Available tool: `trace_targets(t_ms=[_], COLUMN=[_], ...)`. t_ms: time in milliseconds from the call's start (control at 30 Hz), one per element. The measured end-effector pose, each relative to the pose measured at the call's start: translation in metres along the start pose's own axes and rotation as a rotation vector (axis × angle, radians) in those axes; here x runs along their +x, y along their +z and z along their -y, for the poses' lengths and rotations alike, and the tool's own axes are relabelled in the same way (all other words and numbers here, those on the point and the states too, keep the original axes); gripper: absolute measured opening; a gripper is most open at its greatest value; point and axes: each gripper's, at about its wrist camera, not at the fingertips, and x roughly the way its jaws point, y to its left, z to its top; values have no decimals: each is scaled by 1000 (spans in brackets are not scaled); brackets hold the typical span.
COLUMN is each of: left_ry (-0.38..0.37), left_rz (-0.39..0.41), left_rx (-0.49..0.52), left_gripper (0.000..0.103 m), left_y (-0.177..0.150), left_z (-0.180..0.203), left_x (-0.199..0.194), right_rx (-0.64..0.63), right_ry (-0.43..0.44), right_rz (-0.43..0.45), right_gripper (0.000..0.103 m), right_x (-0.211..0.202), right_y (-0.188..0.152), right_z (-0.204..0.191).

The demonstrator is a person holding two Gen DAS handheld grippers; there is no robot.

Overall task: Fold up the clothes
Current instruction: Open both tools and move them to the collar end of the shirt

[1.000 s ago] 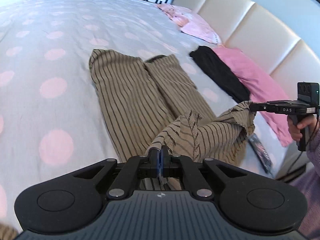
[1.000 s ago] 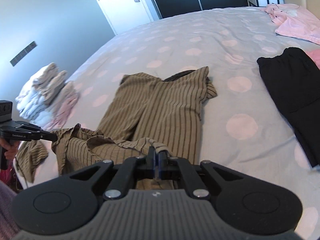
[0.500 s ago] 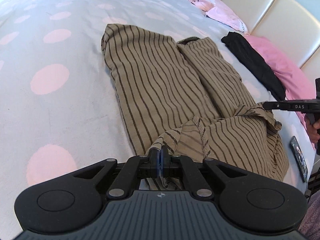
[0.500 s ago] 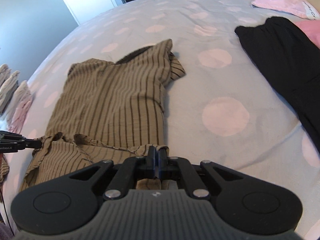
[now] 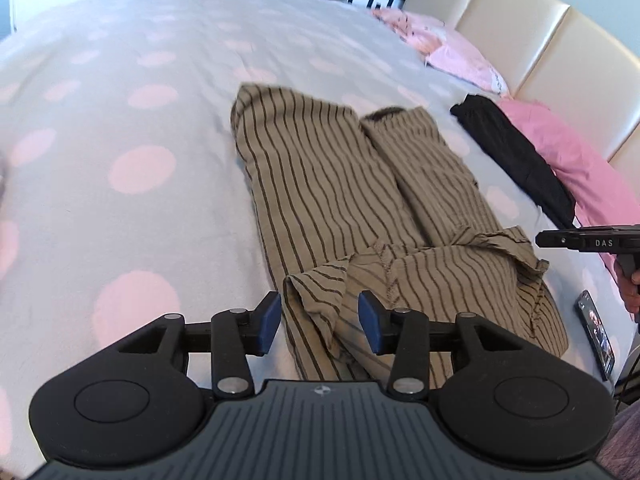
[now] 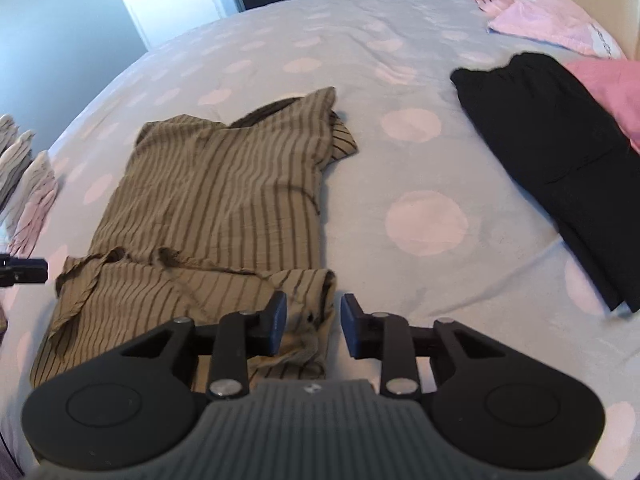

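An olive-brown striped garment lies flat on the dotted bedspread, its near end folded back over itself. My left gripper hovers low over the near left corner of the fold. Its jaws are opening, and a fabric corner lies between the blue pads without being pressed. In the right wrist view the same garment shows, and my right gripper is over the fold's right corner. Its jaws are opening too, with loose cloth between them. Each gripper appears in the other's view at the edge: right gripper, left gripper.
A black garment lies to the right of the striped one, beside pink cloth and a cream padded headboard. A phone rests near the bed edge. Folded clothes are stacked at the left.
Both grippers came down with the garment's near end, laid it on the rest of the garment, and went from shut on the fabric to open, letting it go.
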Motion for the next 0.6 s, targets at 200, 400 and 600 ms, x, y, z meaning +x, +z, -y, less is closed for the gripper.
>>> trace_targets(t_ms=[200, 400, 600], left_ry=[40, 90, 223], left_rz=[51, 74, 58], left_rx=[220, 465, 727], left_gripper=[45, 47, 47], left_y=[-28, -82, -145], left_z=[48, 101, 146], left_x=[-37, -51, -40], right_rx=[-186, -326, -539], right_ry=[29, 25, -67], right_rz=[49, 58, 42], right_gripper=[38, 43, 49], right_x=[-36, -56, -52], right_y=[-31, -84, -141], right_z=[-37, -72, -111])
